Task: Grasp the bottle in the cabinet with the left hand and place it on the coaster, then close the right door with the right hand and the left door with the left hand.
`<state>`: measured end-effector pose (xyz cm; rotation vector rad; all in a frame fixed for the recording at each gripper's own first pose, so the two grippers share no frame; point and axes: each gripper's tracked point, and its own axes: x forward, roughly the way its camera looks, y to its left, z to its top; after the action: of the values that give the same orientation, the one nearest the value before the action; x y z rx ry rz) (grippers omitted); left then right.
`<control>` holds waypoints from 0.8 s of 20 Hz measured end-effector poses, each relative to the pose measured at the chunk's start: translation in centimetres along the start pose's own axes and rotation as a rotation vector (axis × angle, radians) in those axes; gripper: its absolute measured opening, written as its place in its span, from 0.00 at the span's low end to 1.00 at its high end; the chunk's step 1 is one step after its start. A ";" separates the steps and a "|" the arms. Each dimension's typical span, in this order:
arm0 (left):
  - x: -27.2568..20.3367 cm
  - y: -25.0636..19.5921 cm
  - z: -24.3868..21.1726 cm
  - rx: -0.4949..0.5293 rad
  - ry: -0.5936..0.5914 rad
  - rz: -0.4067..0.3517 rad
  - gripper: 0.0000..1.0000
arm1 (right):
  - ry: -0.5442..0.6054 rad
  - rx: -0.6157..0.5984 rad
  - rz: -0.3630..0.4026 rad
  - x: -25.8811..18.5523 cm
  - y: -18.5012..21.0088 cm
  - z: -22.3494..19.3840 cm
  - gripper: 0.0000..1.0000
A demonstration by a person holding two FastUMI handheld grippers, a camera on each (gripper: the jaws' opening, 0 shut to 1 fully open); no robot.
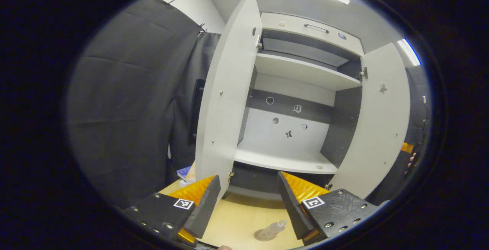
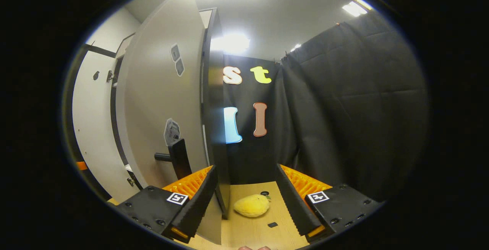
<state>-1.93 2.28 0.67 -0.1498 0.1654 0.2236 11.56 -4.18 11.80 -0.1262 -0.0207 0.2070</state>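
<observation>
- I see the clear bottle standing on the round coaster on the light wooden tabletop, in front of the cabinet.
- Both pale cabinet doors stand open: the left door swung wide, the right door too.
- In the right gripper view, the right door's outer face carries a dark handle.

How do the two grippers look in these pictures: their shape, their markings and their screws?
The left gripper has two flat, wedge-shaped fingers with ribbed inner faces, on black speckled mounts. Each mount carries a small square black-and-white marker and round screws. The right gripper has the same build: ribbed fingers, black mounts with screws, and a square marker on each side.
</observation>
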 end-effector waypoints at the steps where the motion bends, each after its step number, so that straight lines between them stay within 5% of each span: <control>1: 0.1 0.2 -0.3 0.007 0.009 -0.009 0.87 | -0.007 -0.011 -0.009 -0.2 0.5 0.1 0.97; 2: 0.2 0.5 -0.5 0.012 0.019 -0.017 0.94 | -0.009 -0.011 -0.011 -0.3 1.1 0.1 0.97; 6: 0.3 1.5 -0.9 0.011 0.038 -0.047 0.87 | -0.006 0.009 0.002 -0.8 4.1 -0.2 0.97; 7: 0.2 1.8 -1.0 0.007 0.042 -0.052 0.94 | -0.009 0.007 0.002 -0.9 4.8 -0.2 0.97; 16: 0.3 5.6 -0.8 0.030 0.048 -0.084 0.87 | 0.001 0.061 0.032 -0.1 12.5 -0.9 0.97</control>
<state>-3.10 7.65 -0.86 -0.1324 0.2093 0.1336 8.92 7.86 9.32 -0.0661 -0.0113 0.2390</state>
